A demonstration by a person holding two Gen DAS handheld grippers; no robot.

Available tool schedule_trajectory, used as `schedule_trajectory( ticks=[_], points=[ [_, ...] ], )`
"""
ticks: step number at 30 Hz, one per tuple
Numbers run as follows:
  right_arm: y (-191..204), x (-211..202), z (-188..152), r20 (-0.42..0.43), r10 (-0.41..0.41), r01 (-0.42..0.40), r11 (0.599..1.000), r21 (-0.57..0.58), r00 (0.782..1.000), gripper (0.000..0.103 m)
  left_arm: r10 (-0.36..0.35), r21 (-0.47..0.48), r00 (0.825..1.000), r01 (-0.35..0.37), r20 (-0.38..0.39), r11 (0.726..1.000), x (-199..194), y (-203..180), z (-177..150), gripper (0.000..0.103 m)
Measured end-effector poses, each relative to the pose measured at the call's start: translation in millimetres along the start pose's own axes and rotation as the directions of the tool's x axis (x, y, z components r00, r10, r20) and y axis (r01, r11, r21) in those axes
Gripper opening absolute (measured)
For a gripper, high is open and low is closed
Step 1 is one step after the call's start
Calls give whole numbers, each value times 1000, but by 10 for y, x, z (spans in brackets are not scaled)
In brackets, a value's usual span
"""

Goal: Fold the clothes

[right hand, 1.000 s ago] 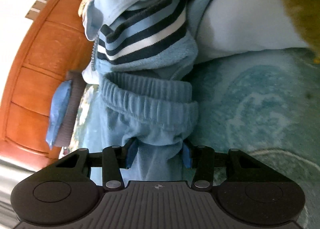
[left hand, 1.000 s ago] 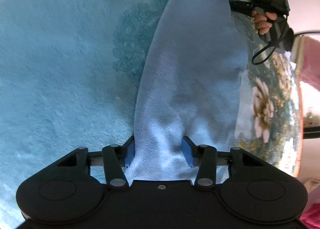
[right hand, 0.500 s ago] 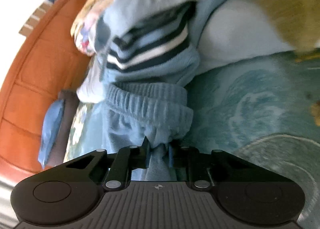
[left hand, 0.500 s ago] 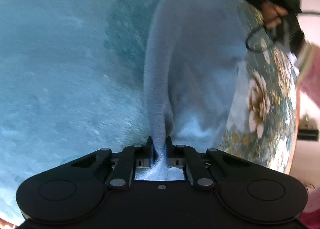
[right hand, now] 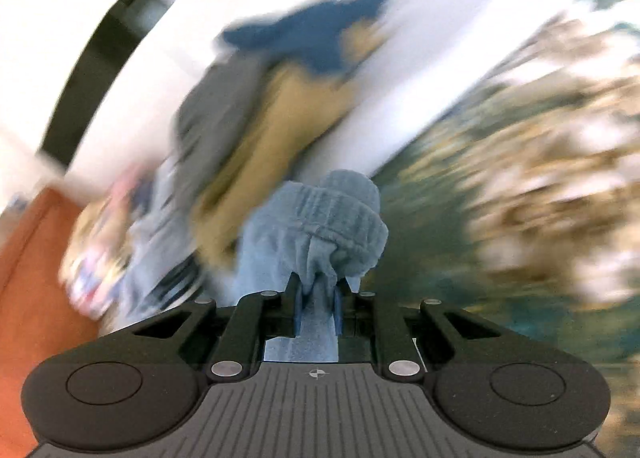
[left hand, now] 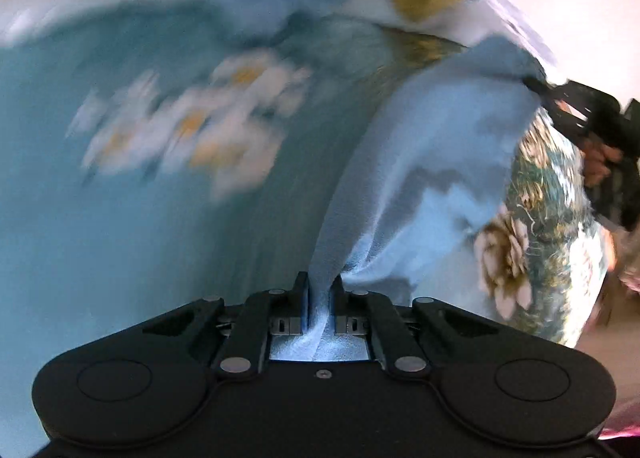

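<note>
Risk: slip | left gripper [left hand: 319, 290] and right gripper [right hand: 316, 290] clamp blue trousers [left hand: 432, 162] | waistband [right hand: 336, 214] bunched beside clothes pile [right hand: 256, 114]: could snag it

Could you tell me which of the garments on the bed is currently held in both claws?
The light blue fleece trousers: the left claw and right claw pinch them, unlike the heaped clothes behind.

A second ago both pairs of jaws stood open around the light blue pants [left hand: 432, 162]; now the left gripper [left hand: 320, 290] pinches the leg end and the right gripper [right hand: 316, 290] pinches fabric just below the ribbed waistband [right hand: 336, 214]. The pants have been lifted off the floral bedspread [left hand: 180, 130] and away from the clothes pile [right hand: 248, 130], and both views smear with motion.
</note>
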State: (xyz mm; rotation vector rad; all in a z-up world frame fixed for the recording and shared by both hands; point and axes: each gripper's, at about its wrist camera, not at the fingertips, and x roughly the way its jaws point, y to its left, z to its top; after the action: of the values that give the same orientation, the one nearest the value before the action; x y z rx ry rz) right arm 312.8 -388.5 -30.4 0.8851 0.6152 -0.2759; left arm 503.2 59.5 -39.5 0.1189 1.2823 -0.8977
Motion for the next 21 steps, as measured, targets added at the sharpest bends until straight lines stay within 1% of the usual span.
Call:
schedule_trajectory(
  ticks=[2, 3, 5, 6, 7, 9, 10, 11, 12, 13, 14, 15, 16, 17, 18, 19, 20, 21],
  points=[
    [-275, -310, 146, 61, -76, 74, 997, 39, 995, 13, -1, 84, 1000, 2, -10, 996, 278, -189, 329, 18],
    [-426, -427, 237, 84, -114, 109, 993, 54, 990, 13, 8, 110, 1000, -6, -18, 994, 411, -275, 476, 20],
    [-663, -597, 304, 111, -189, 182, 981, 72, 976, 13, 40, 135, 999, -39, -5, 990, 539, -388, 649, 17],
    [-753, -633, 302, 113, -222, 214, 973, 82, 968, 13, 44, 120, 999, -45, 14, 992, 553, -416, 698, 18],
    [-858, -656, 301, 109, -250, 240, 965, 102, 962, 13, 38, 92, 999, -41, 33, 995, 534, -417, 714, 21],
    [-1066, -621, 279, 87, -275, 261, 954, 149, 957, 13, 28, 21, 997, -29, 71, 999, 445, -385, 682, 22],
    [-1124, -586, 257, 79, -294, 280, 947, 156, 952, 13, 42, -28, 995, -40, 89, 999, 369, -349, 619, 24],
    [-1136, -545, 227, 73, -316, 302, 941, 152, 946, 13, 62, -79, 993, -54, 104, 995, 290, -309, 551, 27],
    [-1130, -491, 189, 68, -334, 322, 936, 144, 940, 14, 84, -155, 988, -63, 129, 986, 197, -253, 448, 29],
    [-1112, -461, 160, 65, -353, 342, 930, 138, 933, 16, 108, -241, 982, -68, 155, 968, 97, -190, 330, 31],
    [-1065, -440, 129, 65, -363, 352, 927, 132, 930, 17, 135, -325, 974, -70, 180, 943, -4, -127, 212, 34],
    [-1010, -442, 102, 65, -365, 355, 927, 124, 929, 27, 170, -419, 965, -72, 201, 905, -103, -71, 41, 35],
    [-955, -483, 78, 67, -368, 359, 926, 112, 927, 30, 210, -514, 953, -71, 218, 855, -203, -18, -153, 36],
    [-891, -532, 48, 73, -372, 365, 926, 98, 925, 30, 252, -602, 940, -66, 229, 795, -303, 35, -346, 40],
    [-845, -583, 10, 71, -377, 371, 925, 83, 924, 34, 285, -678, 929, -53, 236, 733, -377, 67, -541, 41],
    [-815, -635, -37, 64, -381, 377, 924, 69, 922, 35, 314, -748, 919, -32, 240, 663, -433, 90, -756, 42],
    [-796, -675, -89, 56, -386, 384, 922, 54, 921, 35, 343, -812, 908, -6, 240, 584, -487, 112, -979, 42],
    [-767, -716, -147, 45, -395, 393, 919, 43, 918, 35, 361, -865, 900, 33, 243, 500, -518, 127, -1214, 42]
  ],
)
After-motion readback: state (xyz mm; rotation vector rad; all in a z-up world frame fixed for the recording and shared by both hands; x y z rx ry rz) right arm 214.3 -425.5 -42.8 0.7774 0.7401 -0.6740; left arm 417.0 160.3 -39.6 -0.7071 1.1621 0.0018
